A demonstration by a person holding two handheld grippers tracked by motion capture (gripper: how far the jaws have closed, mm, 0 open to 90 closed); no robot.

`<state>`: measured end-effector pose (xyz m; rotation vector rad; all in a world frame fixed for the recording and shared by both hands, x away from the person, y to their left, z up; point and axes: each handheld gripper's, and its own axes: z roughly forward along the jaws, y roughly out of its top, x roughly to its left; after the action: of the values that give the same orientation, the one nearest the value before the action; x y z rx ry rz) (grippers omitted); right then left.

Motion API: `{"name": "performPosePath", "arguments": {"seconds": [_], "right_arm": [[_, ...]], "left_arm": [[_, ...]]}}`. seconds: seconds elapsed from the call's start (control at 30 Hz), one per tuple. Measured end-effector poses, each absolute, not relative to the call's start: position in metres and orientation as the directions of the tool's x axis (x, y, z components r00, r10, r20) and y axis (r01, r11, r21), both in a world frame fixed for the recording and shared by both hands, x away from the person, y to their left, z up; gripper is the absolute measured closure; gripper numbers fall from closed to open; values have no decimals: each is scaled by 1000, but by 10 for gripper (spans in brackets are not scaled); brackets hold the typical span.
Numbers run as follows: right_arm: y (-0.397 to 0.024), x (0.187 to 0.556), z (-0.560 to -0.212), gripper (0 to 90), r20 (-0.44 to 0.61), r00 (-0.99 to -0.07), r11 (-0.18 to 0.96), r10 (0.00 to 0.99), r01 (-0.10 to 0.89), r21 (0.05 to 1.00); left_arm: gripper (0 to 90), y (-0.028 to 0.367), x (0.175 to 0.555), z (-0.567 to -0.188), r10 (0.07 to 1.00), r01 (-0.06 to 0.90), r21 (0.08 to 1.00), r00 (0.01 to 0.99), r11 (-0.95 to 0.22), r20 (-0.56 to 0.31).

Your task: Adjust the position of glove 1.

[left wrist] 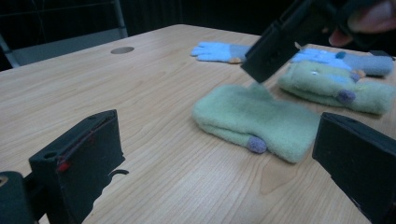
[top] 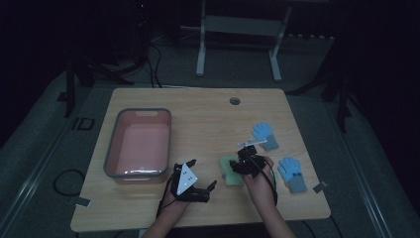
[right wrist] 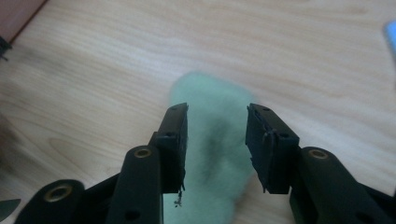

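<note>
You have a pink tub (top: 138,144) with a grey rim standing on the left part of the wooden table (top: 208,114). Two light blue gloves (top: 264,135) with grey cuffs lie flat toward the right edge, apart from each other. A round grommet hole (top: 235,101) sits near the far edge. Beyond the table you see a white metal frame (top: 237,29) on the carpeted floor.

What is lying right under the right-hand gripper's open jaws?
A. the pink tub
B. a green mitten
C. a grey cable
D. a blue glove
B: in the right gripper view the right gripper has its jaws apart above a green mitten that lies flat on the wooden table, with the pads not pressing on it.
</note>
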<state>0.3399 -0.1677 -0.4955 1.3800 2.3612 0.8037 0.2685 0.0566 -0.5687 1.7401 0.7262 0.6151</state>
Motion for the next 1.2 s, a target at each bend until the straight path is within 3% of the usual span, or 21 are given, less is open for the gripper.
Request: {"name": "performPosePath", "arguments": {"seconds": [0.43,0.57,1.2], "right_arm": [[-188,354,-461,578,-20,-547,436,837,643,630],[-201,351,-453,507,-49,-533,432,845,625,650],[-262,328,-468,587,30,-518,396,855,689,607]], "left_arm": [[18,56,269,-569,734,166,963,678,-213,46],[18,57,269,-569,734,167,963,678,-213,45],[18,56,269,-569,732,168,962,679,-214,44]]}}
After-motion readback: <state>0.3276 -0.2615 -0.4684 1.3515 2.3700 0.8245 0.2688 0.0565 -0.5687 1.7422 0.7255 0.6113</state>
